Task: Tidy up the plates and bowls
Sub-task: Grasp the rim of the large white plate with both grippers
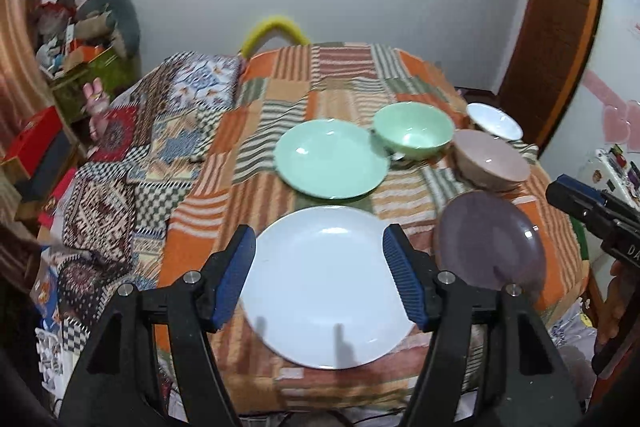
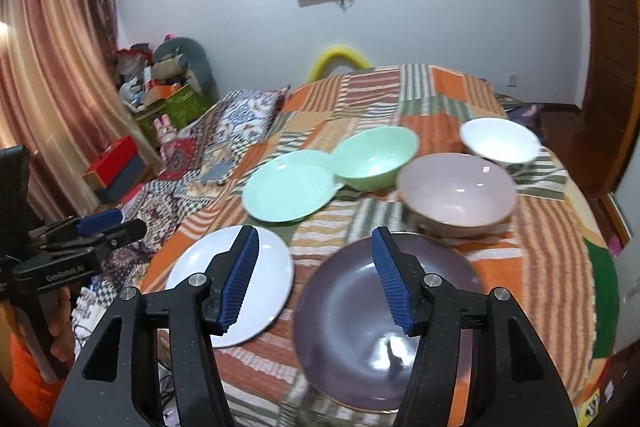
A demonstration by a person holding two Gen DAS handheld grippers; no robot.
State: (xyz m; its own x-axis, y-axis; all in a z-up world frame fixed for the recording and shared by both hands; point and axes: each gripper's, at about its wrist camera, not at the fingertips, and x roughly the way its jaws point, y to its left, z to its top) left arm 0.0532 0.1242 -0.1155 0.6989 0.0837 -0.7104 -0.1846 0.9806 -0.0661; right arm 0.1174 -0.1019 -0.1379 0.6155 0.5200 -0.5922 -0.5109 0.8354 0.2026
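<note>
In the left wrist view, the left gripper (image 1: 319,255) hangs above the white plate (image 1: 324,291) at lower centre, jaws spread with nothing between the pads. Up from it on the patchwork cloth (image 1: 280,75) lies the green plate (image 1: 331,158), then the green bowl (image 1: 414,135), the pink bowl (image 1: 491,159) and the white bowl (image 1: 494,121) toward the right edge. The purple plate (image 1: 491,239) sits lower right. In the right wrist view, the right gripper (image 2: 315,259) hovers over it, jaws also apart and empty.
</note>
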